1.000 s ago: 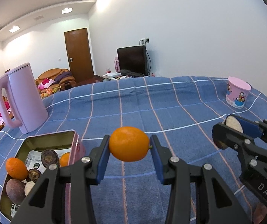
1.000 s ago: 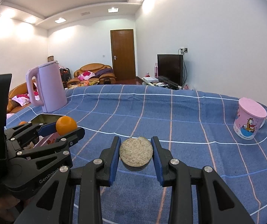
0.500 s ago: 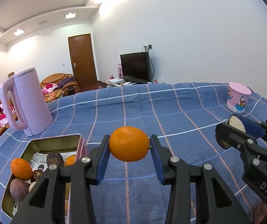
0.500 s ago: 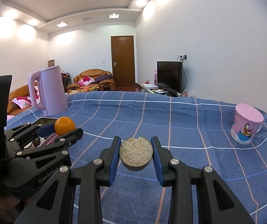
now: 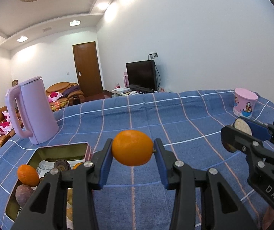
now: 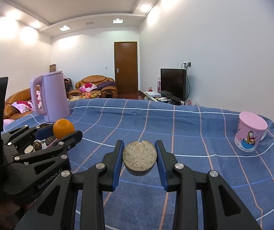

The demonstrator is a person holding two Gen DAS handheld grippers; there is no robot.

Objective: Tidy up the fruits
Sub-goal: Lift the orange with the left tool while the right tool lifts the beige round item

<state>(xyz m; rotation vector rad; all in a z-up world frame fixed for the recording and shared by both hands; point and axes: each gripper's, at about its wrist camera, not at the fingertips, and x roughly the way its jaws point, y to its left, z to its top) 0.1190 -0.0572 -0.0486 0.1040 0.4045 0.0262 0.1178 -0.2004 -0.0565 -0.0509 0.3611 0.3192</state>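
Fingers of your left gripper [image 5: 132,151] clamped an orange [image 5: 132,147]; your right gripper [image 6: 139,157] pinched a halved fruit [image 6: 139,158] above the blue cloth [image 6: 184,134].

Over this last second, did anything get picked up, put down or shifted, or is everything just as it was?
Nothing was taken or let go. Both views tipped up a little, so the blue checked tablecloth sits lower in the pictures. The left tongs keep clamping the small orange fruit, the right tongs keep the round grainy beige disc. The open metal tin, lilac jug and pink cartoon cup have not moved.
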